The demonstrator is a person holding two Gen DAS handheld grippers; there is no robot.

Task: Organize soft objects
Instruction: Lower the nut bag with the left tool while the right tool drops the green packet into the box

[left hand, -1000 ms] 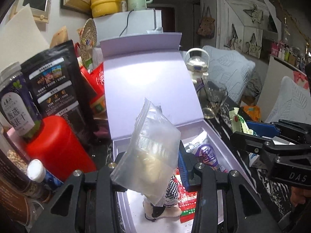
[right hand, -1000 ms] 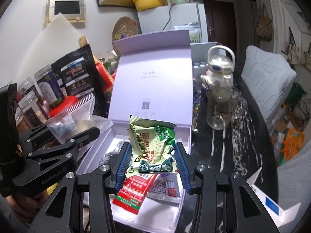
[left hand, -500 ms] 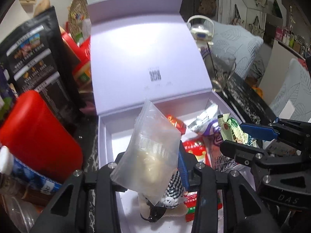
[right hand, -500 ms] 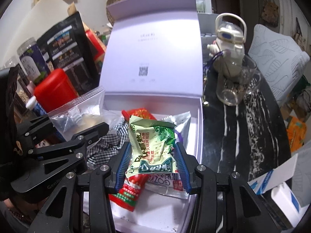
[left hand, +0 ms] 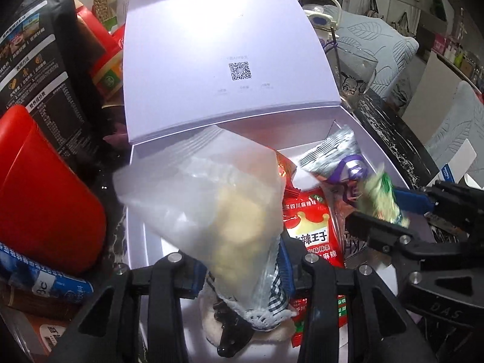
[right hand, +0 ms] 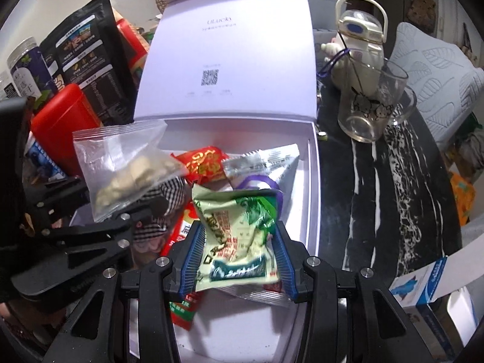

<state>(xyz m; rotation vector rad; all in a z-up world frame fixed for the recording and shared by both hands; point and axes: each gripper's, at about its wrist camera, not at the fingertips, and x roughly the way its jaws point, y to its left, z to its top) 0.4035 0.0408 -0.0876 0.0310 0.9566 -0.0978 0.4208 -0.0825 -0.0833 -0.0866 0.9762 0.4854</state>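
While both grippers hang over the open lilac box (right hand: 313,163), the left gripper (left hand: 242,275) has its jaws clamped on a clear bag (left hand: 211,199) of pale pieces, and the right gripper (right hand: 239,260) pinches a green snack packet (right hand: 239,239) between its blue pads. Inside the box lie a red packet (left hand: 311,230), a silver packet (right hand: 266,163) and a checked soft toy (left hand: 272,305), leaving bare floor only along the near edge. A red canister (left hand: 45,199) crowds the left wall, and a glass (right hand: 369,106) stands just beside the right rim.
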